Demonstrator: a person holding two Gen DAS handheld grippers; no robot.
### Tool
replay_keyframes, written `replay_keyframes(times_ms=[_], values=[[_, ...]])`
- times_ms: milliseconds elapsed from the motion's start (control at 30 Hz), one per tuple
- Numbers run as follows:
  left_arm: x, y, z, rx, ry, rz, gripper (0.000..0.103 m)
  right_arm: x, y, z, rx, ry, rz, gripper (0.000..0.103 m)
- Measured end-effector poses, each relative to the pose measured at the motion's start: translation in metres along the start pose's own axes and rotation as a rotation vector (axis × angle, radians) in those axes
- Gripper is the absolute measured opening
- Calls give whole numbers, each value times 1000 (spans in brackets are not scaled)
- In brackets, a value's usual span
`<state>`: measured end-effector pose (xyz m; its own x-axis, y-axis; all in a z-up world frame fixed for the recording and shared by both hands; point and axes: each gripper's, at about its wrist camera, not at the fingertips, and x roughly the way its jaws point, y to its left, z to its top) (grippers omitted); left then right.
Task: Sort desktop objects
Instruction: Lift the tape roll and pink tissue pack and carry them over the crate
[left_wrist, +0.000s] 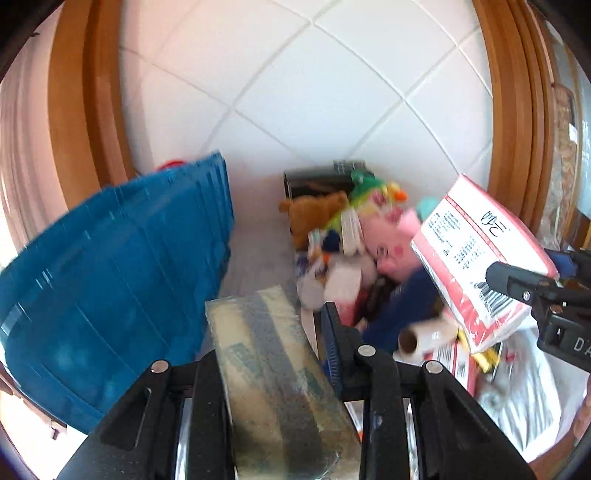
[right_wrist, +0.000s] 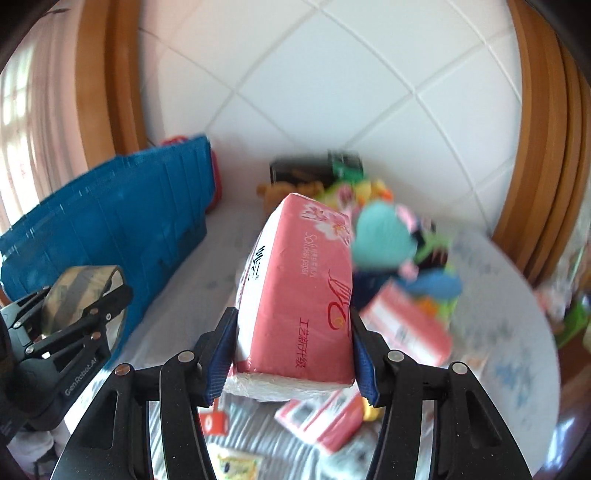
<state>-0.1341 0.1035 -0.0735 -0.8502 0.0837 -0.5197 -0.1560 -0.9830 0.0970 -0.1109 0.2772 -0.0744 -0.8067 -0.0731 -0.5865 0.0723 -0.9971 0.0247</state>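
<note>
My left gripper (left_wrist: 269, 325) is shut on a beige pack in clear wrap with blue-grey print (left_wrist: 273, 369); its left finger is hidden behind the pack. The right wrist view shows that gripper (right_wrist: 83, 291) at the left, holding the pack (right_wrist: 74, 288) in the air. My right gripper (right_wrist: 292, 314) is shut on a pink tissue pack (right_wrist: 299, 280), blue pads pressed against both of its sides. That tissue pack (left_wrist: 476, 258) also hangs at the right of the left wrist view, with the right gripper (left_wrist: 509, 295) clamped on its lower end. Both packs are above the table.
A blue crate (left_wrist: 110, 258) stands at the left against the wall. A heap of plush toys (left_wrist: 351, 229) and a black box (left_wrist: 317, 181) fill the back. Below lie more pink tissue packs (right_wrist: 406, 325), a cardboard roll (left_wrist: 424, 336) and small packets on a pale cloth (right_wrist: 509, 332).
</note>
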Motion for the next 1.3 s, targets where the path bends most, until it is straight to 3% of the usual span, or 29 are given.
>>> replay_keyframes(times_ms=[267,433,567,733,967,1100,1300], values=[[-47,54,70,-45,-150,116,27,-30,48,79,-126,-176,52,56],[-66,126,106,-60,-188,171,27,-31,110,127,-178,-245,101,56],[-66,204,124,-43,-191,221,27,-20,185,164,-198,-287,132,56],[-42,297,139,-69,-121,217,27,15,281,201,-214,-243,163,56],[26,404,139,-110,38,235,27,86,393,236,-188,-106,142,56],[52,425,127,-140,84,219,27,114,429,234,-217,-74,88,56],[84,436,118,-134,155,195,28,144,435,218,-241,-27,28,56]])
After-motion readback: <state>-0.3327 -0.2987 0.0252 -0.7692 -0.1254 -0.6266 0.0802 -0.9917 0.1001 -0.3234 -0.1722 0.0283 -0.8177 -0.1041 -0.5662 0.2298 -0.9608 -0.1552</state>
